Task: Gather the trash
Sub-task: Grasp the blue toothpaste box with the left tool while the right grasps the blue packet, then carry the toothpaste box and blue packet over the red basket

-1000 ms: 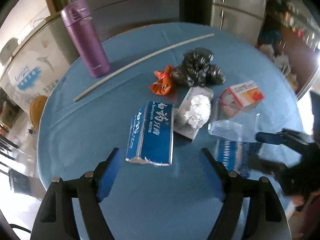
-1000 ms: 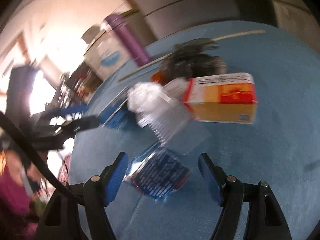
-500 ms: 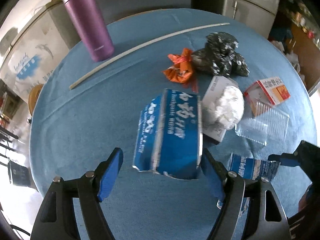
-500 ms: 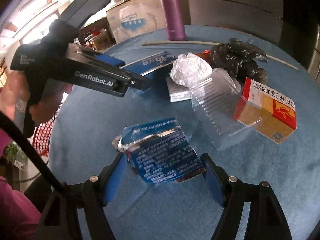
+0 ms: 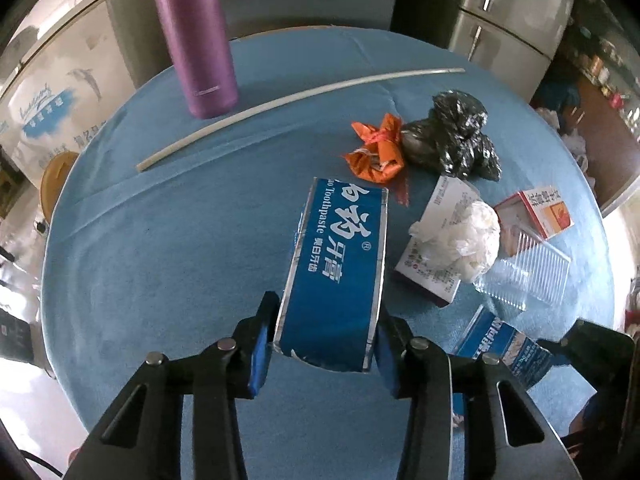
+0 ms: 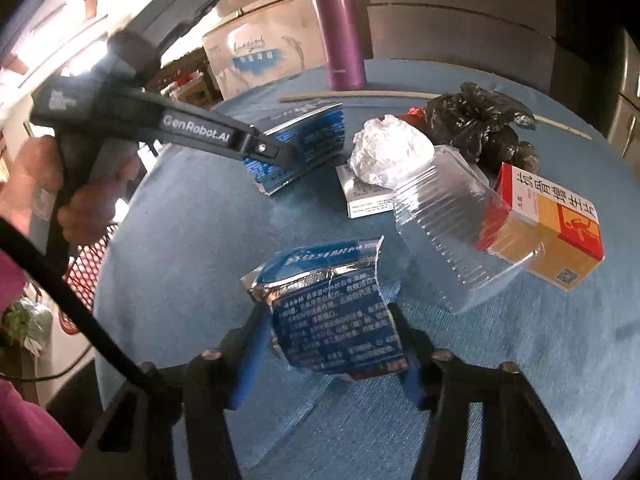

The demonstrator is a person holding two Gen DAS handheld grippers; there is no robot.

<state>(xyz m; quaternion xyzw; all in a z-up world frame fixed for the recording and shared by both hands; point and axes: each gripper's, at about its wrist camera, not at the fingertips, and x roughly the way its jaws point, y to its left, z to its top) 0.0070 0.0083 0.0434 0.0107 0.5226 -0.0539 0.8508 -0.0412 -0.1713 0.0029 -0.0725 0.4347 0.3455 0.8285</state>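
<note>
Left gripper (image 5: 326, 350): jaws closing, pads already pressing both long sides of the blue toothpaste box (image 5: 338, 280) at its near end. The box's long axis runs straight out along the gripper line, far end pointing at the orange wrapper (image 5: 376, 152) and the black bag (image 5: 456, 136). It looks tilted, near end up off the blue surface (image 5: 168, 248), though I can't tell if the far end still touches.

Right gripper (image 6: 334, 346): jaws closing too, clamped across the crumpled blue foil-lined carton piece (image 6: 328, 308). Its longer side runs away from the gripper, torn silver end farthest out. The piece sits near the surface edge, just beside the clear plastic tray (image 6: 448, 224).

Each hand has its own piece, so neither needs to cross. Judgement: the coming move is a straight lift and carry-off. No bin is visible.
</note>
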